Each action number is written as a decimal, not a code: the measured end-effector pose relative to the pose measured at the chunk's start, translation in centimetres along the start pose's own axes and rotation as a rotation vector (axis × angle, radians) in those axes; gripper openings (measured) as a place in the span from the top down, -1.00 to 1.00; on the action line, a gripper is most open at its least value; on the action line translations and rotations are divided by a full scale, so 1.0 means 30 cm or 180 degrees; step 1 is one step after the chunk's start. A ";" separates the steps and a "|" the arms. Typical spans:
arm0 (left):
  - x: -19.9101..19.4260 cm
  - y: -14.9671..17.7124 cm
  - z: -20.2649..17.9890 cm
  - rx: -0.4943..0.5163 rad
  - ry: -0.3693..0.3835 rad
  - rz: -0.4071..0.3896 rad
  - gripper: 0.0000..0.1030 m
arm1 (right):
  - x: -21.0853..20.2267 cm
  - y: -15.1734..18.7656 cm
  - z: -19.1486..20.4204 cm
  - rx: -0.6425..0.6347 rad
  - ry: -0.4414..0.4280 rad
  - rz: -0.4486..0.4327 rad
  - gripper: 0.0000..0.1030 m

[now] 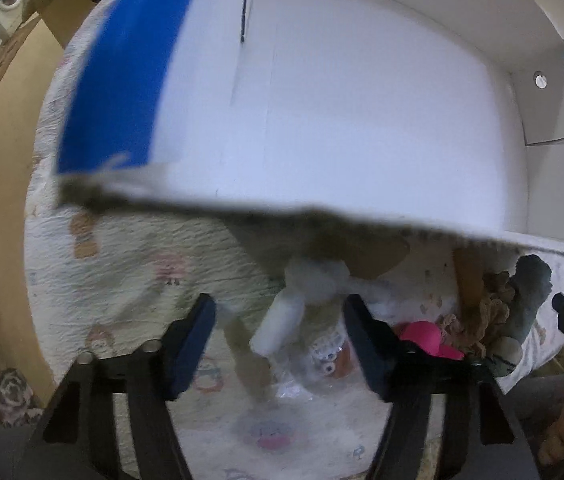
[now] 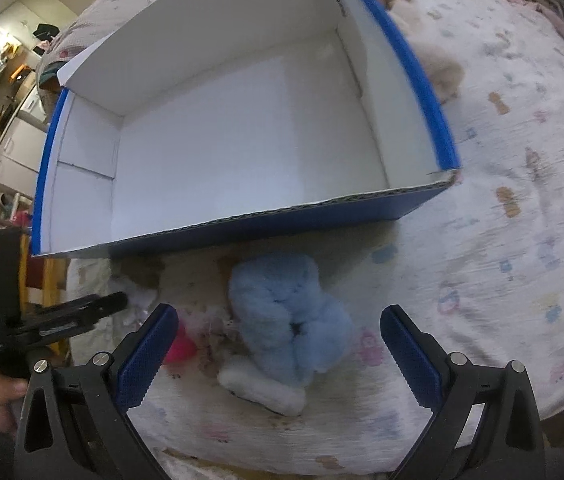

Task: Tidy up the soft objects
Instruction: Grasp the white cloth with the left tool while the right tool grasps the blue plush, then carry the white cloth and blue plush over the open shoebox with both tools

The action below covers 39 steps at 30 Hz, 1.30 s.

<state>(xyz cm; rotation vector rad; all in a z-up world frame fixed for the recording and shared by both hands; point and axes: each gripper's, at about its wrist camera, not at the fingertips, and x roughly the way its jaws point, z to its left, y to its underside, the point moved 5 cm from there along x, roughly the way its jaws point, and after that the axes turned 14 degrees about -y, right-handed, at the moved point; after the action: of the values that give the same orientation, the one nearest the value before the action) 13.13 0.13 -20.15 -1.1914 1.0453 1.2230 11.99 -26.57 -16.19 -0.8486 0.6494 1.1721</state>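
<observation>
Right wrist view: my right gripper [image 2: 278,352], jaws apart, hovers over the fluffy light-blue plush toy [image 2: 288,320] lying on the patterned bed quilt [image 2: 502,200], just beside the near wall of the blue-and-white cardboard box [image 2: 242,224], which holds nothing. My left gripper [image 1: 278,344], jaws apart, faces neighbouring soft items. I would descend squarely and close on the plush's thick middle.

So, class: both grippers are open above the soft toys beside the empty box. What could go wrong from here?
1. The blue plush toy is bulky and floppy, so the open right gripper might pinch only fluff and drop it.
2. The box sits on a soft bedspread, so a bump could shift or tip it.
3. The left gripper is near the box's edge and may clip it.
</observation>
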 end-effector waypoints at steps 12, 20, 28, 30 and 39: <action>-0.072 0.034 0.056 -0.0199 0.0339 -0.0132 0.87 | 0.066 0.013 -0.089 0.0423 -0.0096 0.0264 -0.76; -0.143 0.094 0.082 -0.0132 0.0291 -0.0378 0.87 | 0.128 0.032 -0.054 0.0093 0.0083 0.0421 0.46; -0.184 0.130 0.145 -0.0200 0.0416 -0.0438 0.87 | -0.029 0.047 -0.009 -0.0124 -0.0117 -0.0036 0.53; -0.195 0.142 0.151 -0.0162 0.0388 -0.0470 0.87 | -0.043 0.069 0.032 -0.0193 -0.0262 -0.0090 0.53; -0.241 0.158 0.161 -0.0251 0.0280 -0.0648 0.87 | -0.175 0.069 0.237 -0.0804 -0.1058 -0.0395 0.53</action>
<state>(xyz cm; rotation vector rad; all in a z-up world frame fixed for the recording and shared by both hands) 7.61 3.94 -12.87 -1.3879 0.9216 1.0687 8.62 -22.98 -8.57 -0.8657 0.1763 1.2617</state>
